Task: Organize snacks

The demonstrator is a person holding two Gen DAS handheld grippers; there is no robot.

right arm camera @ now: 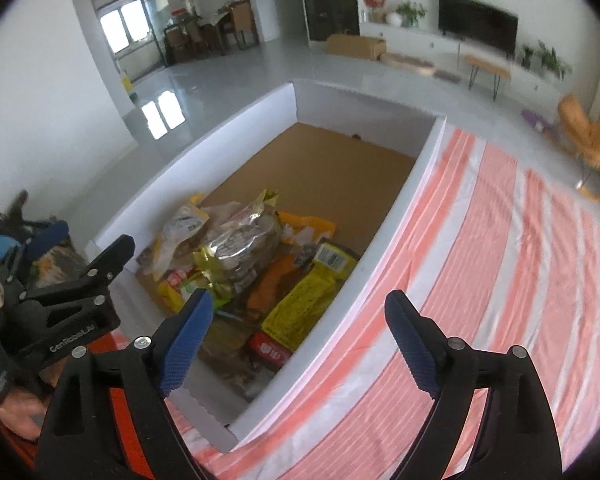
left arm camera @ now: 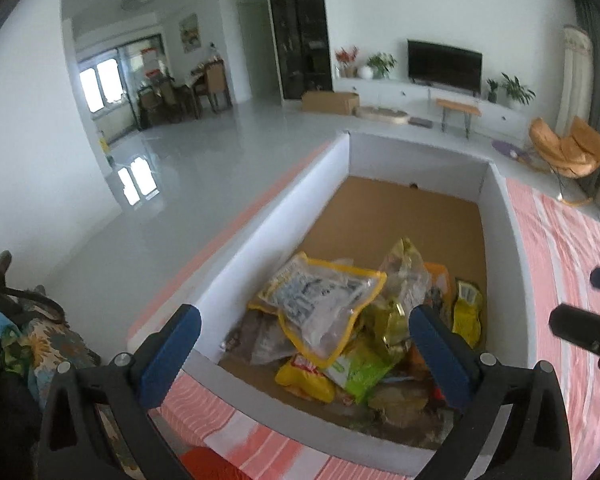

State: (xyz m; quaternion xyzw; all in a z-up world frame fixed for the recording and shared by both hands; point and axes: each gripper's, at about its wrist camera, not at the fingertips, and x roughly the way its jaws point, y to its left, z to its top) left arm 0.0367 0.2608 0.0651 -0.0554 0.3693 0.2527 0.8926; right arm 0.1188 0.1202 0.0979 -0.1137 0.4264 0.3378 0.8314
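A white-walled box [left arm camera: 260, 232] with a brown cardboard floor holds a heap of snack packets at its near end. On top lies a clear bag with a yellow border [left arm camera: 320, 304]. Beside it are a gold-foil bag [left arm camera: 404, 276], a green packet [left arm camera: 356, 372] and a yellow packet [left arm camera: 466, 312]. My left gripper [left arm camera: 304, 314] hangs open above the heap, with nothing between its blue pads. My right gripper [right arm camera: 300, 298] is open too, above the box's near right wall [right arm camera: 340, 320] and the yellow packet [right arm camera: 300, 312], and it holds nothing.
The box stands on a pink-and-white striped cloth [right arm camera: 480, 260] that spreads to the right. The far half of the box floor [left arm camera: 400, 216] is bare. A flowered bag [left arm camera: 40, 344] sits at the left. A hand [right arm camera: 16, 412] shows at the lower left.
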